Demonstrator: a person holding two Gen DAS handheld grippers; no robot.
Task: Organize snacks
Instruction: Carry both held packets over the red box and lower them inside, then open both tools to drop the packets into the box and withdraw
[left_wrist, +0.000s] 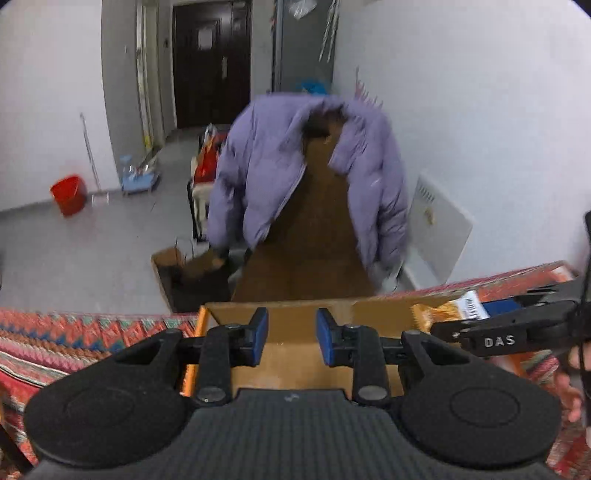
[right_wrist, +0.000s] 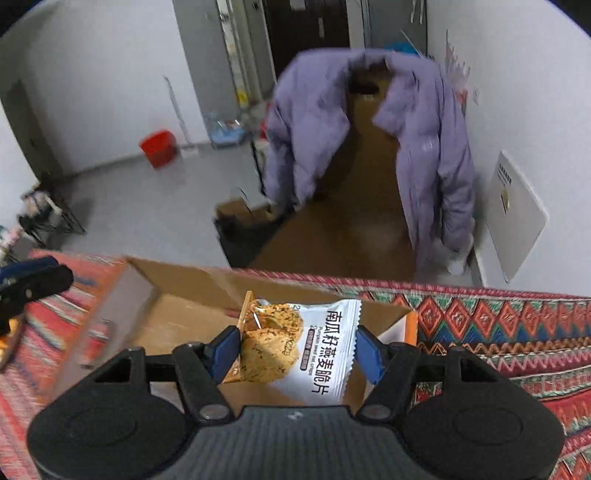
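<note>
- The right gripper was clamped on a snack packet; its blue pads pressed on both side edges of the packet.
- The packet was white with a picture of brown crisps and dark printed characters, and it hung just above the open cardboard box.
- The box stood on a table covered with a patterned red cloth, with its flaps turned outward.
- An orange edge showed at the right side of the box; I could not tell what it belonged to.
- The left gripper had its fingers a little apart, with nothing between the blue pads.
- It pointed down over the same box, seen in its own camera as a brown wall and floor.
- In the left wrist view, the right gripper came in from the right side, and the same packet showed orange and white at its tip, over the box.
- Behind the table, a purple puffy jacket hung over a tall brown thing; both were blurred.
- A red bucket stood on the grey floor near the white wall, well apart from the table.
- A smaller open carton lay on the floor below the jacket.
</note>
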